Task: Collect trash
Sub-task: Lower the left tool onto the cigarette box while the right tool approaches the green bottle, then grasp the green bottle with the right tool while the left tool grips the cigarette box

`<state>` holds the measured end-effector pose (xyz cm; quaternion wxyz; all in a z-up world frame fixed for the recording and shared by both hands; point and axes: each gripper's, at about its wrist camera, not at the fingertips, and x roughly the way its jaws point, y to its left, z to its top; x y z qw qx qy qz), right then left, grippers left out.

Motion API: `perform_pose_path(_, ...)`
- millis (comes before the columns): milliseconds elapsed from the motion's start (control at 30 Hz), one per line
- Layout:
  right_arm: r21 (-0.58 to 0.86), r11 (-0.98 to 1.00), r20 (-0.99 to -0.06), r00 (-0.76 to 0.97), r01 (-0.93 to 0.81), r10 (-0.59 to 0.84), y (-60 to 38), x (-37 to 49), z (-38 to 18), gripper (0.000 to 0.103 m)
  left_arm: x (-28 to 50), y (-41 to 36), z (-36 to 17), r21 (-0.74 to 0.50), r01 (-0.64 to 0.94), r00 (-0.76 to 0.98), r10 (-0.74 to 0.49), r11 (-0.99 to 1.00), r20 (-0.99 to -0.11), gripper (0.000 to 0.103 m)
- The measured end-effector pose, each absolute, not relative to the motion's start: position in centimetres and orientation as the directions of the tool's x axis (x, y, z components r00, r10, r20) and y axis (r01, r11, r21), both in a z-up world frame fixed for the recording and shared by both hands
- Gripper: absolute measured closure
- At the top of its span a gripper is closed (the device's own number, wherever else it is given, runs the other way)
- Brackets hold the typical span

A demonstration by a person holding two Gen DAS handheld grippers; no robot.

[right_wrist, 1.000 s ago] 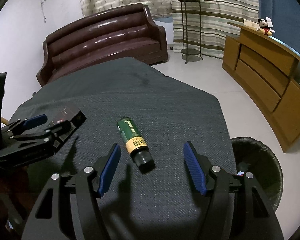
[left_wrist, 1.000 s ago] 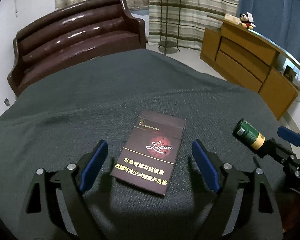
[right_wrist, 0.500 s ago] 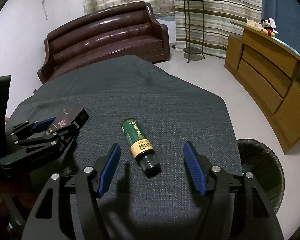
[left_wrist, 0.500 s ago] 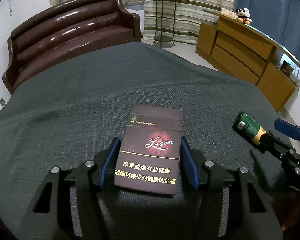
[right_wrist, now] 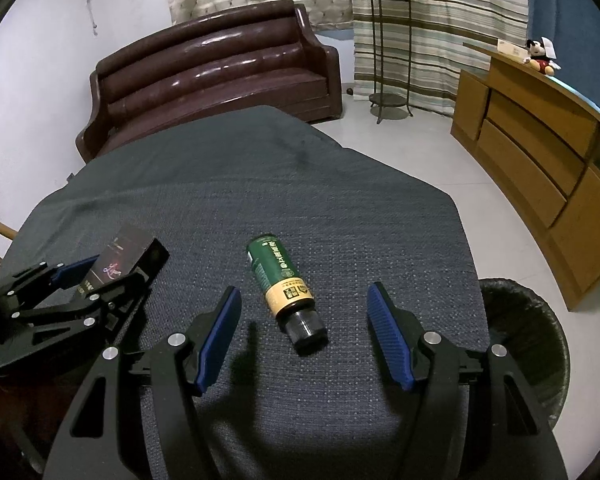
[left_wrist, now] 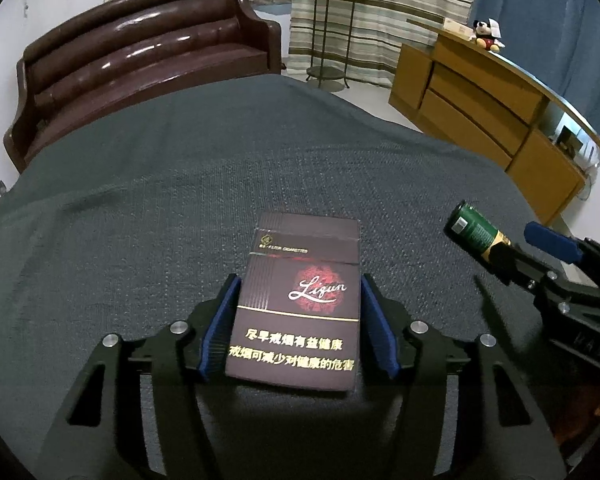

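The left gripper (left_wrist: 298, 322) is now closed around the dark cigarette pack (left_wrist: 300, 300), with its two blue pads pressed against the long sides of the box; one second ago these fingers were wide apart and the pack lay free between them. In the right wrist view the same pack (right_wrist: 130, 254) appears lifted at its far end and tilted above the grey cloth (right_wrist: 340, 184), while before it was flat on the cloth, though from this low angle I cannot tell if the near end still touches the surface. The right gripper (right_wrist: 302, 334) has its fingers spread open, as they were a second ago, and it holds nothing. Between these fingers lies the green bottle (right_wrist: 282, 280) on its side, its black cap pointing toward the gripper and its bottom pointing away. The bottle has not changed its place on the cloth, but it looks a little nearer to the fingers than earlier, and it touches neither pad. At the right edge of the cloth, low on the floor, stands the black trash bin (right_wrist: 528, 344) with a dark bag inside. Behind the covered table are the brown sofa (right_wrist: 216, 68) and the wooden cabinet (right_wrist: 540, 148).
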<state>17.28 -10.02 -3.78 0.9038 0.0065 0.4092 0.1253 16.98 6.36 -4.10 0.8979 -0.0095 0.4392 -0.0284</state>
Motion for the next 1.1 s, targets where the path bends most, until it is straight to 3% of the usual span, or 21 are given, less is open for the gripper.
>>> perform_pose_path(233,0.104,0.967,-0.748,0.623,-0.231,0.229,-9.4,17.9,-4.1,0.039,18.1,6.2,-4.0,-0.045,0.035,0.616,-0.057,0.998,-0.785,0.039)
perform_pose_path(300,0.097,0.967,-0.751,0.621,-0.235,0.226,-9.2,18.1,-4.1,0.039,17.9,6.2,-4.1,-0.051,0.035,0.612,-0.062,0.998,-0.789,0.047)
perform_pose_path(467,0.081,0.966,-0.754,0.619,-0.246,0.22,-8.6,18.4,-4.3,0.039,17.8,6.2,-4.2,-0.051,0.041,0.615,-0.065,0.998,-0.786,0.048)
perform_pose_path(1100,0.057,0.966,-0.776,0.597,-0.253,0.202,-7.9,18.2,-4.6,0.071,17.1,5.4,-4.2,-0.037,0.013,0.63,-0.037,0.999,-0.775,0.048)
